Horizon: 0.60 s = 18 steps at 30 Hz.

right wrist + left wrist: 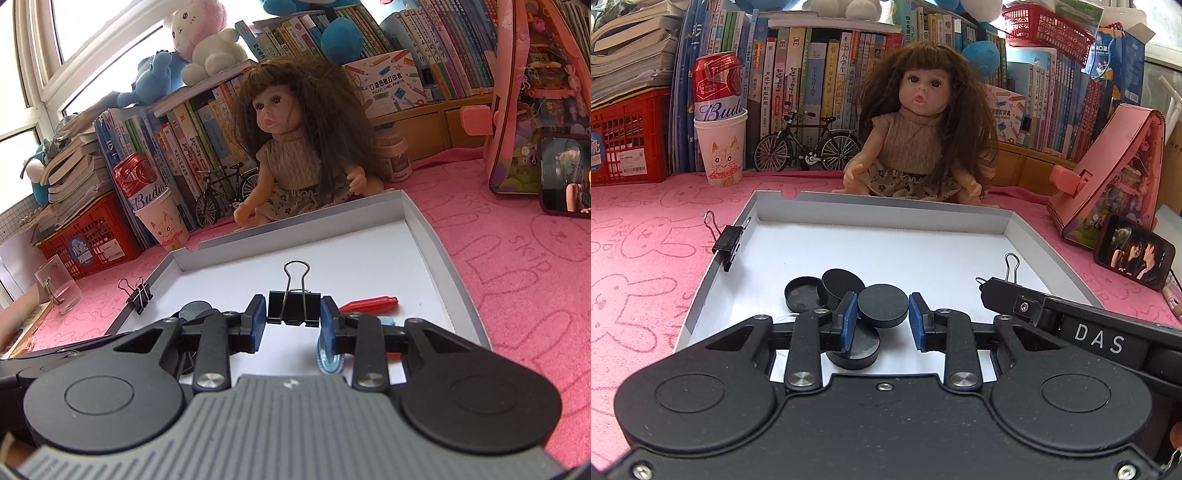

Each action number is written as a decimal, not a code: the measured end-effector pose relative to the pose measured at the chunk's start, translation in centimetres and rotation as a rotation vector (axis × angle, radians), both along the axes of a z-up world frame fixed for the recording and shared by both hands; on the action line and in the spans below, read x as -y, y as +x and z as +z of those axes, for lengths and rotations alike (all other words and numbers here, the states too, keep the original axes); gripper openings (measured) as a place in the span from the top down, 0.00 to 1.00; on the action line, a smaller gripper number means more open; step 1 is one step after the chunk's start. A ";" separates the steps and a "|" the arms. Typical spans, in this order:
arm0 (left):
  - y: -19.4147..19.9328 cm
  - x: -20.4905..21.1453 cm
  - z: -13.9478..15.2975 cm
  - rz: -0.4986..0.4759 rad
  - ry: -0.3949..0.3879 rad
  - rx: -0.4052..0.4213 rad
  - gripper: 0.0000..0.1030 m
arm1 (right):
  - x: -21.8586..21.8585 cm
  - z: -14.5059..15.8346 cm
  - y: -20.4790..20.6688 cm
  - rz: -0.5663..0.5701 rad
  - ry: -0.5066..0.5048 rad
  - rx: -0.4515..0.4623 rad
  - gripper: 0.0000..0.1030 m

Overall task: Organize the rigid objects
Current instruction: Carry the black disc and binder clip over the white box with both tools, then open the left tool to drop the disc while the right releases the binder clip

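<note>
Pink cloth printed with rabbits covers the tabletop (646, 229), and books, a doll (916, 136) and soft toys crowd its far edge. A shallow white tray (879, 208) sits in the middle.

Black discs (842, 286) lie in a loose pile near the tray's front left corner, some overlapping, one turned up to show a hollow underside. The left tool (882, 317) is narrowly open around one disc (882, 304). Its blue pads (849, 321) stand right at the disc's round edge on both sides; whether they press on it cannot be told.

The right tool (293, 321) grips a black clip (293, 306) by the body's two ends, wire handles pointing up, above the tray's front right part. A red pen-like piece (369, 304) and a blue ridged piece (330, 356) lie beneath it. Another clip (729, 242) is pinched onto the tray's left wall.

The discs look light, stiff and smooth, probably plastic caps. Flat pads on a curved rim meet at a thin line, so a disc may slip or spin; hold it across its full width. The clip is hard metal and springy; its flat body is the sure place to hold, not the loose handles.
</note>
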State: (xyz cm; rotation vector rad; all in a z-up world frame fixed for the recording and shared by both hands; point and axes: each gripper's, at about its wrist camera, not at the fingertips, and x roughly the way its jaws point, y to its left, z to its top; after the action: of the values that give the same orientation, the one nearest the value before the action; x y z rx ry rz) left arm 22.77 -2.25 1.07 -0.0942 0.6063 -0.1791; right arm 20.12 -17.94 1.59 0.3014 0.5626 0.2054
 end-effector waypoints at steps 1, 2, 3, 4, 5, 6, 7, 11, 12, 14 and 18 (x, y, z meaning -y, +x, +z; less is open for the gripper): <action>0.0 0.1 0.0 0.000 0.003 0.000 0.72 | 0.0 0.0 0.0 -0.001 -0.001 -0.002 0.64; 0.0 0.1 0.0 0.001 0.007 -0.001 0.72 | 0.0 0.0 0.0 -0.002 -0.003 -0.004 0.64; 0.1 0.2 0.0 0.002 0.010 -0.002 0.72 | 0.0 -0.1 0.1 -0.004 -0.006 -0.007 0.64; 0.1 0.3 0.0 0.003 0.012 -0.002 0.72 | 0.0 -0.1 0.1 -0.007 -0.008 -0.010 0.64; 0.1 0.3 0.0 0.004 0.014 -0.002 0.72 | 0.0 -0.2 0.2 -0.011 -0.010 -0.014 0.64; 0.1 0.3 0.0 0.005 0.015 -0.003 0.72 | 0.0 -0.2 0.2 -0.015 -0.012 -0.018 0.64; 0.1 0.4 0.1 0.005 0.016 -0.003 0.72 | 0.0 -0.2 0.3 -0.018 -0.012 -0.022 0.64; 0.0 0.2 0.2 0.006 -0.001 -0.008 0.72 | 0.1 -0.2 0.2 -0.022 -0.008 -0.024 0.61; 0.0 0.1 0.2 0.011 -0.003 -0.007 0.72 | 0.1 -0.1 0.1 -0.025 -0.008 -0.021 0.61; -0.1 0.0 0.3 0.016 -0.005 -0.003 0.70 | 0.2 0.0 -0.1 -0.024 -0.003 -0.012 0.59; -0.7 -0.2 0.8 0.018 -0.010 0.009 0.60 | 0.2 0.5 -0.5 -0.023 -0.009 0.003 0.48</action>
State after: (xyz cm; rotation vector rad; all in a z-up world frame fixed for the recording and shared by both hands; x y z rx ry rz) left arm 22.10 -2.00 1.88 -0.1081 0.5955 -0.1646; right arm 19.59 -18.12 2.10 0.2991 0.5564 0.1811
